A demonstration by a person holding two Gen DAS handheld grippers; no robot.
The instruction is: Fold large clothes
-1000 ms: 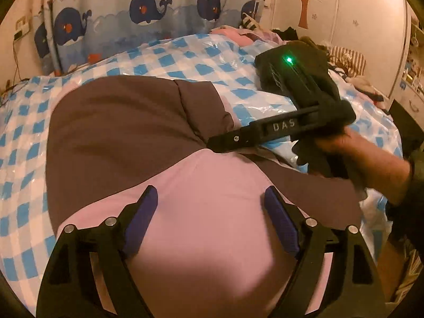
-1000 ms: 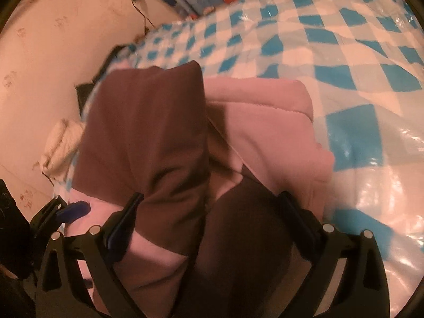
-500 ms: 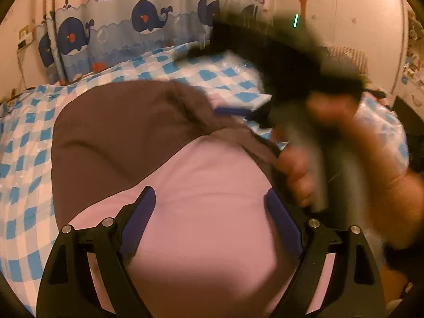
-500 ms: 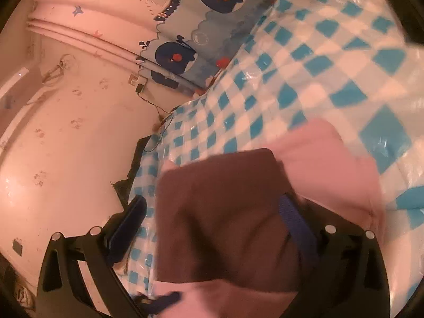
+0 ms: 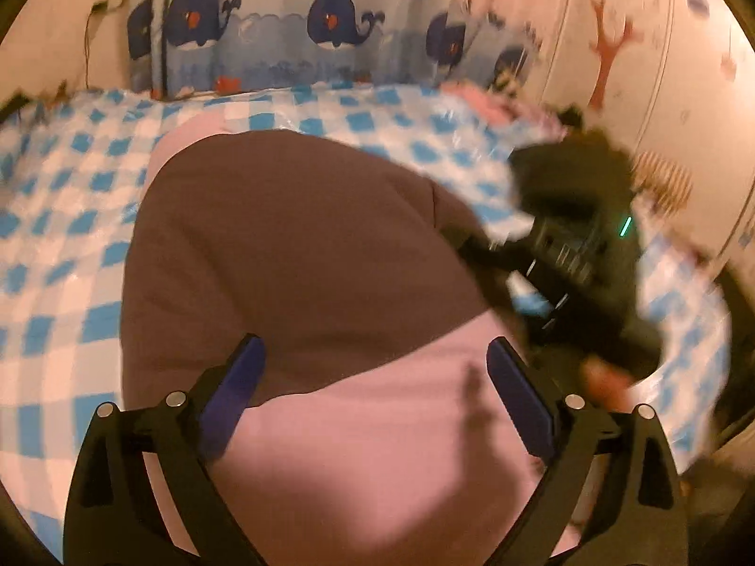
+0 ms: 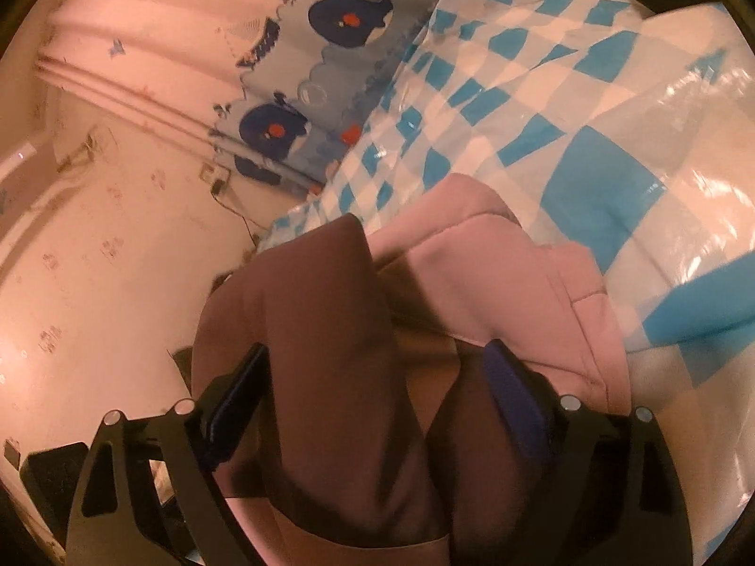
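Observation:
A large brown and pink garment (image 5: 292,245) lies folded on the bed's blue and white checked sheet (image 5: 56,254). My left gripper (image 5: 373,349) hovers over its near pink part (image 5: 377,462); the jaws are opening and nothing is between the pads. The right gripper's black body (image 5: 580,245) shows blurred at the garment's right edge, with a hand under it. In the right wrist view my right gripper (image 6: 373,358) straddles a brown fold (image 6: 330,330) beside the pink layer (image 6: 495,283). Its jaws are closing with the cloth between them, and the pads still stand wide.
A whale-print curtain (image 5: 330,42) hangs behind the bed. More clothes (image 5: 495,104) and a striped item (image 5: 665,179) are heaped at the far right. A pale wall (image 6: 118,259) with a socket and cable (image 6: 214,174) borders the bed's left side.
The right gripper swung up off the garment, then came back down at its right edge, rolling as it went. The left gripper's jaws stand wider and it shifted slightly over the pink part.

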